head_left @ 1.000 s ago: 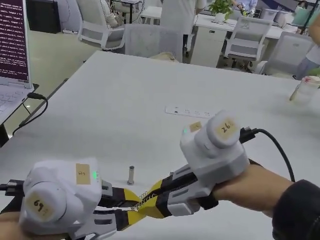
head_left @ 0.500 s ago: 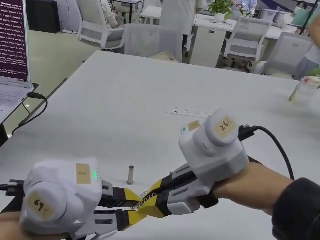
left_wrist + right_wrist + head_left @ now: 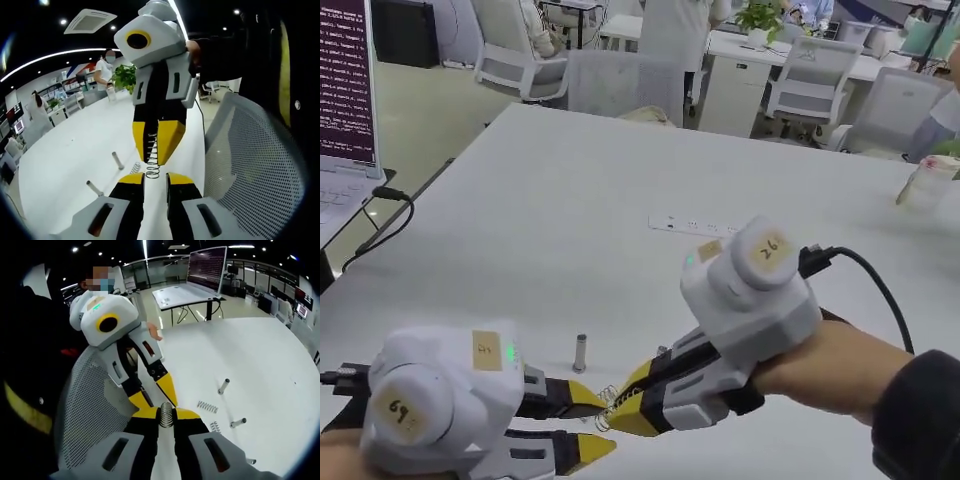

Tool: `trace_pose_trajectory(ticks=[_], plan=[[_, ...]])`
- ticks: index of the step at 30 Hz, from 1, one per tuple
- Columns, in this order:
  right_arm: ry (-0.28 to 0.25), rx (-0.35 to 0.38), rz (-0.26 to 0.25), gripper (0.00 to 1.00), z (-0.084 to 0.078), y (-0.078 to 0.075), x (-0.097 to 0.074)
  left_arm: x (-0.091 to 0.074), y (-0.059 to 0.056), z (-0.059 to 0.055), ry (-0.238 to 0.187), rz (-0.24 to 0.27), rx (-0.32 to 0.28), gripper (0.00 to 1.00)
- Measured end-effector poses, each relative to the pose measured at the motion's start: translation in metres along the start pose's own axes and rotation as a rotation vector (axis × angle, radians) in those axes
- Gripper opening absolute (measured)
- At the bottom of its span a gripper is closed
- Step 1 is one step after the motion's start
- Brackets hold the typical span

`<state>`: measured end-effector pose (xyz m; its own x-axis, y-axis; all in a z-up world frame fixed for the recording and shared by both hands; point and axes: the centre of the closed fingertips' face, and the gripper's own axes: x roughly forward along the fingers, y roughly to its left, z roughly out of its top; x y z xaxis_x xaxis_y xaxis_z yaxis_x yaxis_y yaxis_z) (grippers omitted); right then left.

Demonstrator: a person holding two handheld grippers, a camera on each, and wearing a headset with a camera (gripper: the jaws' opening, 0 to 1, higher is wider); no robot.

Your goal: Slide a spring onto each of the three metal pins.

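Spread apart since the earlier frames: yellow-tipped fingers of the left gripper [image 3: 588,425], previously drawn together at the spring [image 3: 608,402].

Head view: two grippers, white shells, black fingers tipped yellow. Right gripper [image 3: 623,410] clamped on one thin wire-coil spring, held just above the smooth white counter [image 3: 570,200]. One short cylindrical metal pin [image 3: 582,352], upright, just beyond the fingers.

Left gripper view: left gripper [image 3: 155,178] with fingers apart, gripping nothing. Free end of the spring [image 3: 151,150] at the gap between them. Right gripper [image 3: 153,160] opposite, closed on the coil. On the counter [image 3: 65,150], one pin [image 3: 117,160], a second pin [image 3: 94,188], and one loose spring [image 3: 135,167] near them.

Right gripper view: right gripper [image 3: 166,412] pinching the spring [image 3: 166,416] end-on, round coil visible between the fingers. Left gripper [image 3: 156,396] facing, fingers parted. On the counter [image 3: 240,350], one pin [image 3: 223,386], another pin [image 3: 237,422], one loose spring [image 3: 207,406], a second loose spring [image 3: 214,426].
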<state>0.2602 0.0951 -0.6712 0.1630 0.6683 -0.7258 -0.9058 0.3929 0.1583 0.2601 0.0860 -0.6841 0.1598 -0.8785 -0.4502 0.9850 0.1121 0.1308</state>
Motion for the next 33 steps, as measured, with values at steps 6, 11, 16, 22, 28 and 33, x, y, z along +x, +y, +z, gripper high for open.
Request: trace_pose_trajectory(ticks=[6, 11, 16, 22, 28, 33], plan=[[0.021, 0.009, -0.024, 0.08, -0.009, -0.010, -0.012, -0.005, 0.007, 0.001, -0.029, 0.011, -0.060, 0.17], [0.031, 0.028, -0.057, 0.08, -0.018, -0.023, -0.025, -0.011, 0.016, -0.004, -0.051, 0.028, -0.129, 0.22], [0.026, 0.047, -0.085, 0.08, -0.022, -0.032, -0.034, -0.015, 0.022, -0.019, -0.043, 0.052, -0.152, 0.28], [0.027, 0.060, -0.111, 0.08, -0.027, -0.042, -0.044, -0.018, 0.031, -0.034, -0.027, 0.102, -0.163, 0.39], [0.038, 0.073, -0.144, 0.08, -0.033, -0.055, -0.059, -0.024, 0.039, -0.044, -0.029, 0.146, -0.172, 0.49], [0.052, 0.082, -0.175, 0.08, -0.038, -0.068, -0.074, -0.029, 0.042, -0.058, -0.021, 0.176, -0.198, 0.56]])
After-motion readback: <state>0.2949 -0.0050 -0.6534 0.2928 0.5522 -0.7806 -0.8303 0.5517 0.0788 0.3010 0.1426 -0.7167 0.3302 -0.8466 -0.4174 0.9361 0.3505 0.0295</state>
